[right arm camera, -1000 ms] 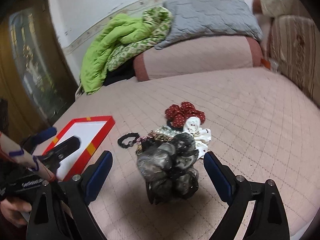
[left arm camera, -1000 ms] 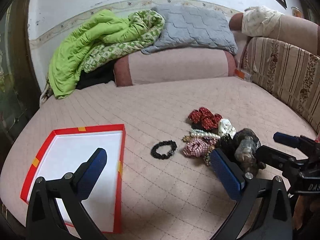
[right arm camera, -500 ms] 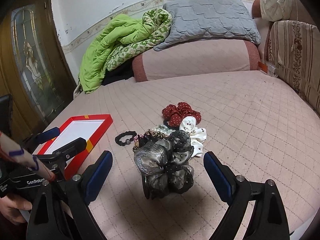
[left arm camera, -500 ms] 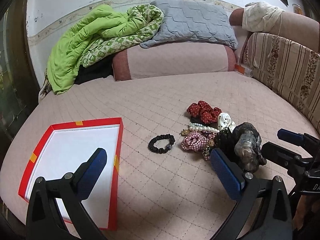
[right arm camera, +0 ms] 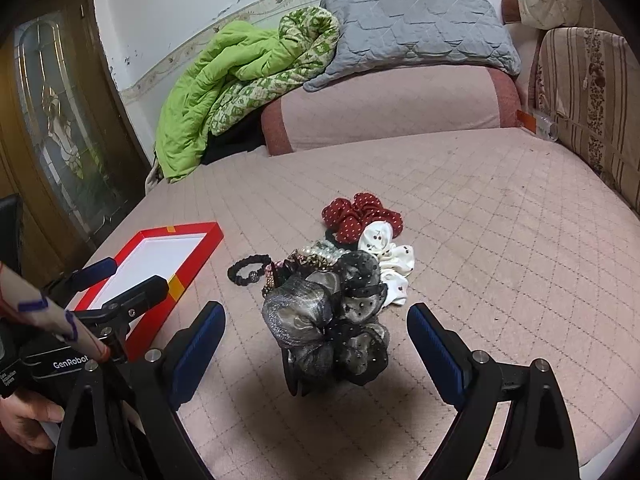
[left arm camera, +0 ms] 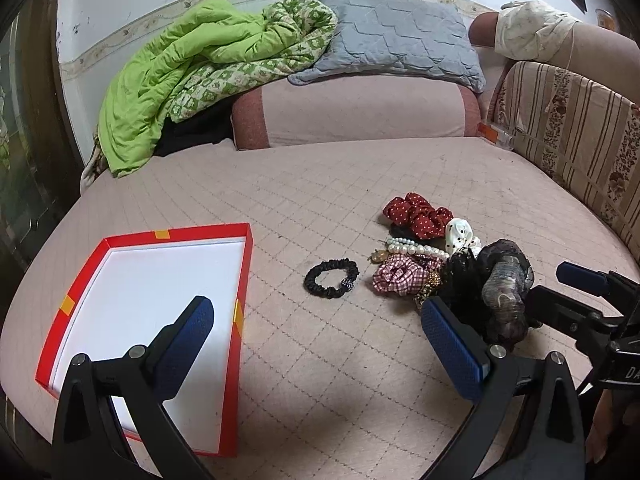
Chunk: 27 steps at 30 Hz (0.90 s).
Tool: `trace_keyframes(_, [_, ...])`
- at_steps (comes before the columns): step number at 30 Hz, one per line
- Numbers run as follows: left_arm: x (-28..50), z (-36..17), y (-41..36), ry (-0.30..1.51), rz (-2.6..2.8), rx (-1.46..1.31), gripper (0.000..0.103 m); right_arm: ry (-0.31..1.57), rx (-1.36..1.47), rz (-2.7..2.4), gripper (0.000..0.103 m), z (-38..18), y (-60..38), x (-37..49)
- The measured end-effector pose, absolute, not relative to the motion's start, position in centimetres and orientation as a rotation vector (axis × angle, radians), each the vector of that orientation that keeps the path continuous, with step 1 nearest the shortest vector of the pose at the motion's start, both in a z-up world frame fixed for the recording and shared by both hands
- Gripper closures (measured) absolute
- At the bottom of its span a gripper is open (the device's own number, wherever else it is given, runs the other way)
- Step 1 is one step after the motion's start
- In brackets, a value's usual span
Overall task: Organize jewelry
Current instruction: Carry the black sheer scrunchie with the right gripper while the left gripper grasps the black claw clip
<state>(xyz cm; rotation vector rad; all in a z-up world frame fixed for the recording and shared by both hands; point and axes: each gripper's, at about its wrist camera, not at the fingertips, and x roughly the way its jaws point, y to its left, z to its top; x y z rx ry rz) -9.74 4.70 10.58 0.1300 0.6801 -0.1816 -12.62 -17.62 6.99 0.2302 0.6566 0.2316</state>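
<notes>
Both grippers wide open, holding nothing: left gripper (left arm camera: pixel 316 336) over pink quilted bed (left arm camera: pixel 320 200), right gripper (right arm camera: pixel 316 340) straddling black-and-silver mesh bow (right arm camera: pixel 328 324). Accessory pile beside it; small black scrunchie (left arm camera: pixel 331 278) apart, near shallow red-rimmed white tray (left arm camera: pixel 240 280).

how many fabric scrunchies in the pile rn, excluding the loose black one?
4 visible: red polka-dot scrunchie at the far end, white dotted scrunchie beside it, pink gingham scrunchie on the tray side, black-and-grey mesh scrunchie nearest the right gripper. More may be buried underneath.
</notes>
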Motion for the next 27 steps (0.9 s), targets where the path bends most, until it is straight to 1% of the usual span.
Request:
trace_keyframes(5, [-9.3,10.1,5.4,0.701,-0.17,0.115,0.0,0.715,0.249,0.243,0.008,6.0,-17.1,-10.9])
trace_keyframes(9, [-9.0,9.8,6.0,0.712,-0.159,0.105,0.0,0.803,0.295,0.251,0.008,4.5,-17.0,-9.0])
trace_keyframes(13, [-8.7,9.4,6.2,0.73,-0.164,0.092,0.0,0.831,0.327,0.249,0.008,3.7,-17.2,-8.1])
trace_keyframes(14, [-8.6,9.3,6.2,0.734,-0.168,0.091,0.0,0.842,0.331,0.242,0.013,3.5,-17.2,-7.9])
trace_keyframes(15, [-8.5,9.2,6.1,0.742,-0.174,0.089,0.0,0.858,0.336,0.24,0.029,3.2,-17.2,-7.7])
trace_keyframes(16, [-8.5,9.1,6.1,0.746,-0.177,0.087,0.0,0.883,0.351,0.254,0.051,2.7,-17.3,-7.5])
trace_keyframes(17, [-8.5,9.1,6.0,0.749,-0.181,0.084,0.0,0.892,0.359,0.258,0.059,2.6,-17.4,-7.5])
trace_keyframes(19, [-8.5,9.0,5.8,0.755,-0.196,0.08,0.0,0.875,0.37,0.252,0.07,2.7,-17.7,-7.8])
trace_keyframes(22, [-8.6,8.9,5.3,0.765,-0.233,0.068,0.0,0.824,0.393,0.262,0.074,3.6,-18.6,-8.8])
trace_keyframes(27, [-8.3,8.5,3.4,0.831,-0.332,0.003,0.0,0.753,0.412,0.239,0.074,4.7,-20.1,-10.4])
